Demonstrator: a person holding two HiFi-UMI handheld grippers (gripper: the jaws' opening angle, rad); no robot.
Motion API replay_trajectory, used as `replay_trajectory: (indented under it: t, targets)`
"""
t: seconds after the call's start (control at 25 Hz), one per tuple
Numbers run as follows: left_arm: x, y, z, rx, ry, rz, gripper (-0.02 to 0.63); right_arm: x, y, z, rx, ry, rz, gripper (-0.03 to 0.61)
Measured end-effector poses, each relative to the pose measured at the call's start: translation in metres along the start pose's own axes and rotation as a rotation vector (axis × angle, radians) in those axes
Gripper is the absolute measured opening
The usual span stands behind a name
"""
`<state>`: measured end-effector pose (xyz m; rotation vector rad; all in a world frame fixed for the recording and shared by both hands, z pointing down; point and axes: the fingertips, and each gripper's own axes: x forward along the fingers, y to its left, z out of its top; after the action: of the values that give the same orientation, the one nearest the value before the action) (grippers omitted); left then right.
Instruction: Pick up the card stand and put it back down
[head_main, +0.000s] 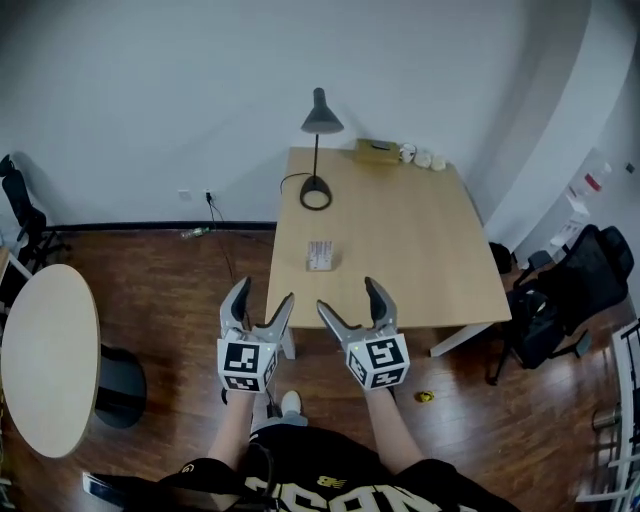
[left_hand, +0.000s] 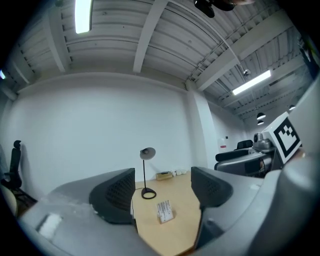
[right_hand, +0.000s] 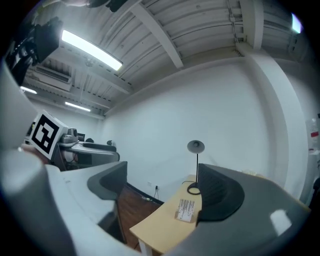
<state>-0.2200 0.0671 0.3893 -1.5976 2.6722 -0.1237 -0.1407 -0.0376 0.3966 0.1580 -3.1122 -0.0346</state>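
Bearing illegible print, card stand (head_main: 320, 255)

White wall (head_main: 150, 100); wood floor (head_main: 170, 290); wooden table (head_main: 400, 240); round side table (head_main: 45, 350); black chair (head_main: 570, 290).

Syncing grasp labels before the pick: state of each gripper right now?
Left gripper: open, nothing between its jaws.
Right gripper: open, holding nothing; the card stand sits on the table, clear of both.

A pale tan rectangular wooden table (head_main: 400, 240) is recorded. At its far left, a black slim desk lamp (head_main: 321, 120) is noted. The white card stand (head_main: 320, 255) is printed with dark lines. The plank floor (head_main: 180, 290) is reddish brown.
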Motion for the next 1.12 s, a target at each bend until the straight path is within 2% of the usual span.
replay_trajectory:
  t: [0.12,0.2,0.4,0.72,1.0,1.12]
  targets:
    - [0.034,0.024,0.019,0.015,-0.041,-0.041,0.354,0.035,-0.011,0.021,-0.03,-0.03,-0.033,0.436]
    - [0.054,0.031,0.021,0.02,-0.052,-0.066,0.353,0.049,-0.018,0.02,-0.023,-0.033,-0.051,0.424]
    - [0.087,0.036,-0.004,0.005,0.016,-0.106,0.35,0.069,-0.044,-0.005,0.035,0.02,-0.095,0.414]
    - [0.115,0.053,-0.011,-0.006,0.038,-0.082,0.35,0.106,-0.063,-0.007,0.031,0.043,-0.03,0.414]
    - [0.134,0.05,-0.053,-0.016,0.116,-0.107,0.35,0.112,-0.068,-0.037,0.072,0.111,0.002,0.414]
    - [0.141,0.051,-0.079,-0.062,0.15,-0.152,0.379,0.113,-0.072,-0.05,0.084,0.135,0.0,0.414]
